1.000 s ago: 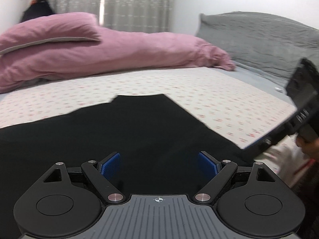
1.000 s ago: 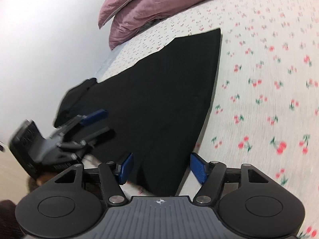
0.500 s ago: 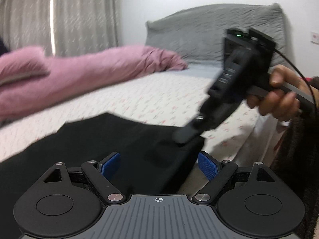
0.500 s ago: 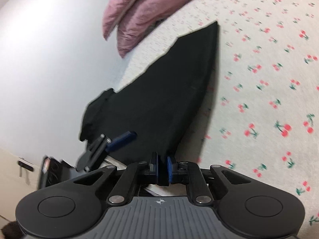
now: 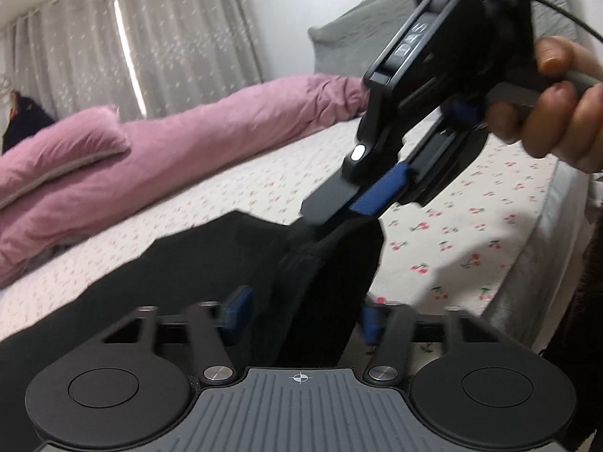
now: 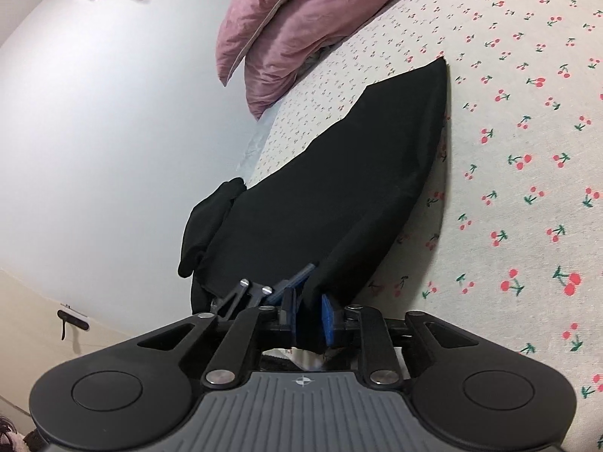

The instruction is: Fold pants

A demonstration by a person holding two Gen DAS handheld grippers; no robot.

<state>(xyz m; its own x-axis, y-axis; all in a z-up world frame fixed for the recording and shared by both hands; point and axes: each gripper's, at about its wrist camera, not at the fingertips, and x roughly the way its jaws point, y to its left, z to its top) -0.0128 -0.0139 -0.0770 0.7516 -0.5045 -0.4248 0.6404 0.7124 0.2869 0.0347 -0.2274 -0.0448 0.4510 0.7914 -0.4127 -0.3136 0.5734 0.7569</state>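
Black pants [image 5: 188, 263] lie on the cherry-print bed sheet [image 5: 471, 226], reaching toward the pink duvet. In the right wrist view the pants [image 6: 358, 173] run from my fingers to the far hem. My right gripper [image 6: 309, 318] is shut on a corner of the pants and lifts it off the bed; it also shows in the left wrist view [image 5: 350, 209], pinching the raised cloth. My left gripper [image 5: 301, 312] is open, and the lifted fold of the pants hangs between its blue pads without being clamped.
A pink duvet and pillow [image 5: 132, 158] lie across the far side of the bed. A grey headboard [image 5: 377, 30] stands at the back right. Curtains [image 5: 132, 56] hang behind. The bed's near edge [image 5: 527, 275] drops off at the right.
My right gripper has closed on the pants corner and lifted it. My left gripper swung right and moved in, so the raised fold now hangs between its open fingers.
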